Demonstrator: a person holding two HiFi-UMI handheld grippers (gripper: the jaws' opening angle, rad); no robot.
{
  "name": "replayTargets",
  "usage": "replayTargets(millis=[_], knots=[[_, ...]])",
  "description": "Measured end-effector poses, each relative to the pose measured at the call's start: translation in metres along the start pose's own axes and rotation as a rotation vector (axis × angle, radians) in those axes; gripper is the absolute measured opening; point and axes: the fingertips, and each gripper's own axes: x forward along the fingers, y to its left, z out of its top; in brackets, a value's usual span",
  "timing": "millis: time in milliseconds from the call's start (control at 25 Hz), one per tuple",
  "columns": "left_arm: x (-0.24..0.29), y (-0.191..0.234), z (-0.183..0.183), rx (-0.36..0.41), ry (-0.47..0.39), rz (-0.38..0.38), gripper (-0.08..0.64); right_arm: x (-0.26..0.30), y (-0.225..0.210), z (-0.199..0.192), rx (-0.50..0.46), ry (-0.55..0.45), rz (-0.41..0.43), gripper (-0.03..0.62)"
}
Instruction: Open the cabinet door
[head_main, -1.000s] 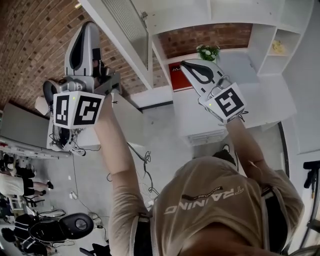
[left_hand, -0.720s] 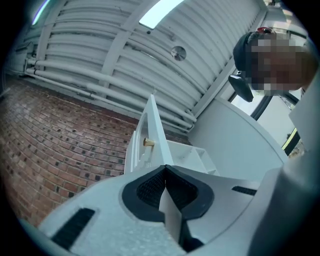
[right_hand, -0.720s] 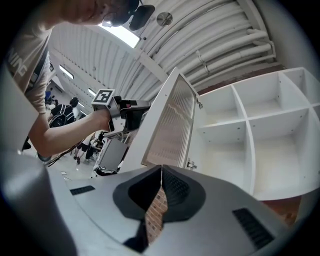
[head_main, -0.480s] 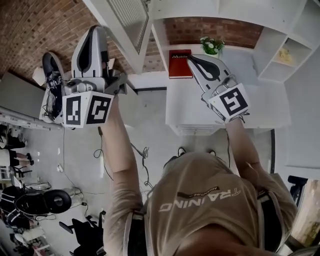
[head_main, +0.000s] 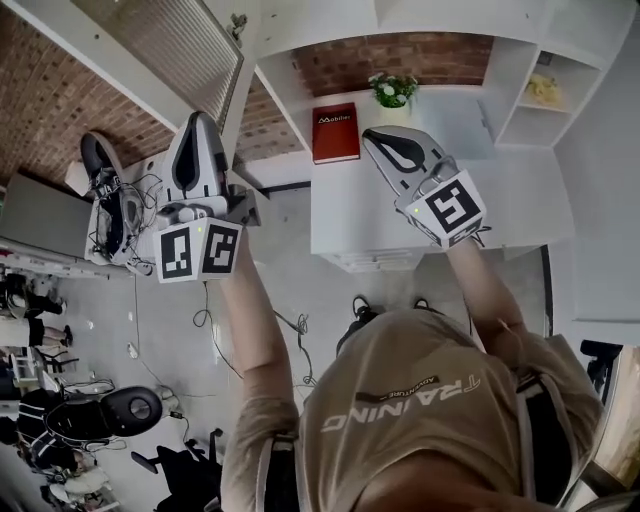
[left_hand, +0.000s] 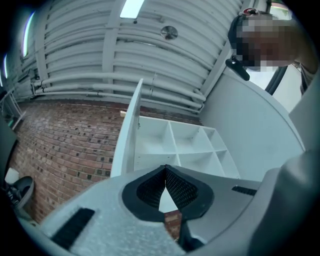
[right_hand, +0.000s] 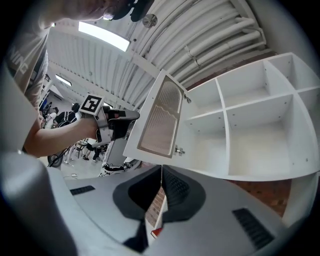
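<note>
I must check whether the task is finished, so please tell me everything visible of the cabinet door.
The cabinet door is a white frame around a pale ribbed panel, with two small metal hinge pieces on the edge toward the white shelves. It stands swung wide open, away from them. No jaws grip it; the left gripper, shut, is near its free edge, contact unclear.

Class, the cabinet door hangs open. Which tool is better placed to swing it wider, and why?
Probably the left tool: its shut tips sit close beside the door. The right tool, also shut and empty, points toward the shelves, farther from the door.
</note>
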Motion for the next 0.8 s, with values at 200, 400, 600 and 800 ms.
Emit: replayTargets(millis=[200,400,600,800], knots=[[0.003,-0.051,-0.041,-0.012,0.079,0.002,0.009,-0.038,-0.024,-0.011,0.0,0.013,-0.014,0.012],[0.007,-0.09,-0.087,0.009,0.18,-0.021,0.009,-0.055,-0.036,-0.028,0.024,0.034,-0.006,0.012],[0.009,-0.138,-0.109,-0.007,0.228,-0.062,0.009,-0.083,-0.046,-0.039,0.037,0.043,-0.01,0.013],[0.006,-0.163,-0.13,-0.038,0.282,-0.098,0.009,-0.095,-0.047,-0.048,0.053,0.063,-0.022,0.012]])
